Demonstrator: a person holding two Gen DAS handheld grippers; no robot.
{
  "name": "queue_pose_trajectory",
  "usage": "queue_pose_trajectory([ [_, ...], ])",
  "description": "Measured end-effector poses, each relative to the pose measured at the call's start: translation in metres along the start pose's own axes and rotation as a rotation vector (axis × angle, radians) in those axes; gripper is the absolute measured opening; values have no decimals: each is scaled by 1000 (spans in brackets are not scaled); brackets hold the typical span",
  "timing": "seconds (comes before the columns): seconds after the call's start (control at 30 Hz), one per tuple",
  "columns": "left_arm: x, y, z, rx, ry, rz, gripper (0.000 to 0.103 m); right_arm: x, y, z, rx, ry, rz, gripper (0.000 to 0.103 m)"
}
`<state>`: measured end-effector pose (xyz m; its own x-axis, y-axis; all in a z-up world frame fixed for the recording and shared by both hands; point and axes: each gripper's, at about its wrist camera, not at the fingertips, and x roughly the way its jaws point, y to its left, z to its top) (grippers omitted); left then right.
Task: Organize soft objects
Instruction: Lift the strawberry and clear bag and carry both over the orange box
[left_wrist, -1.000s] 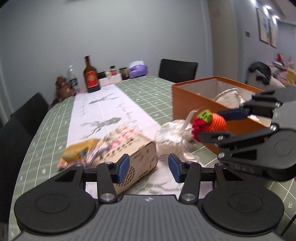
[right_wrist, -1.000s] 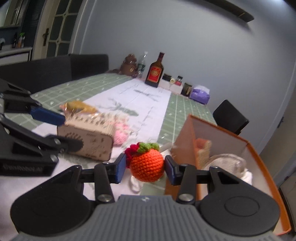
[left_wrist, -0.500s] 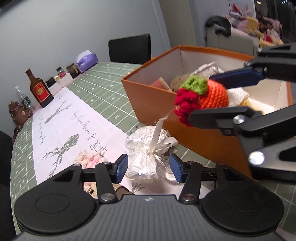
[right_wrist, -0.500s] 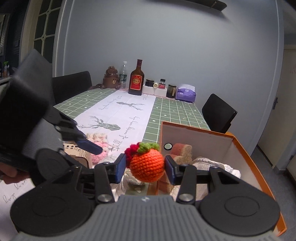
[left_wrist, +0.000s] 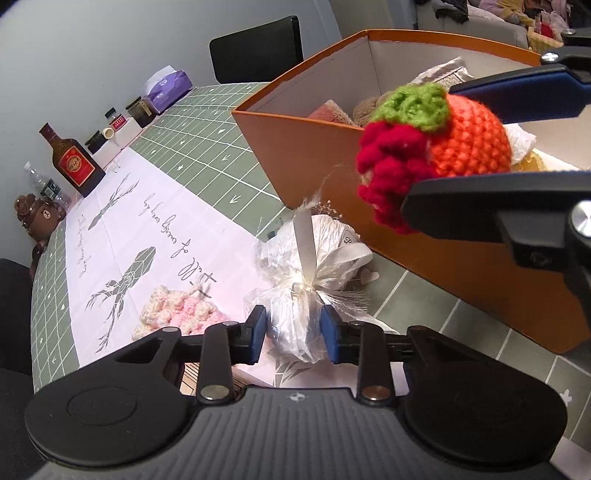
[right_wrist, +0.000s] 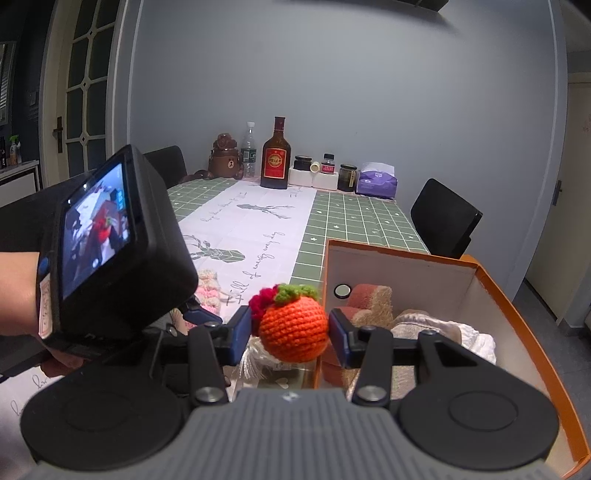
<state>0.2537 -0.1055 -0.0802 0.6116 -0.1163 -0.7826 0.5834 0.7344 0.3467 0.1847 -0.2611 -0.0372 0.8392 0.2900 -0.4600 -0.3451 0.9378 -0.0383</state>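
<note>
The left gripper (left_wrist: 293, 334) has its jaws closing around a white bundle wrapped in clear crinkled plastic and tied with a white ribbon (left_wrist: 308, 269). The blue pads stand at the two sides of the lower part of the bundle, at or very near the plastic; whether they already press it I cannot say for sure. The bundle lies on the white table runner with grey deer prints (left_wrist: 147, 229), just beside the near wall of the orange cardboard box (left_wrist: 325, 155). A pink and cream crocheted piece (left_wrist: 181, 308) lies on the runner near the left finger.

The right gripper (right_wrist: 290, 332) holds an orange crocheted ball with a green leaf and a red knitted tuft (right_wrist: 293, 326) between its pads, narrow enough to pinch it. The ball hangs at the near corner of the box (right_wrist: 524, 321), beside the rim and not yet over the inside. Inside the box some soft things already lie, a brownish sponge-like piece (right_wrist: 371, 299) among them.

I judge that two steps go together: the pick-up of the bundle by the left side, and the carrying of the ball to the box by the right side. Next, the ball needs to come over the opening and be let go, and the bundle needs a firm but gentle grip, because the slippery plastic may slide out when lifted.
</note>
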Motion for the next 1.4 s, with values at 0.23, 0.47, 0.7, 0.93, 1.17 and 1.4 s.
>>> queue_pose_trajectory([
  [0.23, -10, 0, 1, -63, -40, 6, 28, -1, -1, 0, 11, 1, 10, 45],
  [0.47, -40, 5, 2, -126, -110, 16, 27, -14, -5, 5, 26, -39, 20, 45],
  [0.7, -84, 13, 1, -201, -192, 48, 27, -42, -9, 18, 9, -99, 17, 45],
  [0.93, -138, 15, 3, -256, -299, 53, 27, -73, -35, 39, 38, -111, 37, 45],
  [1.17, -187, 5, 13, -320, -422, -24, 27, -102, -79, 59, 79, -71, 29, 45],
  [1.4, -191, -16, 39, -359, -371, -231, 27, -93, -128, 60, 139, 138, 84, 45],
])
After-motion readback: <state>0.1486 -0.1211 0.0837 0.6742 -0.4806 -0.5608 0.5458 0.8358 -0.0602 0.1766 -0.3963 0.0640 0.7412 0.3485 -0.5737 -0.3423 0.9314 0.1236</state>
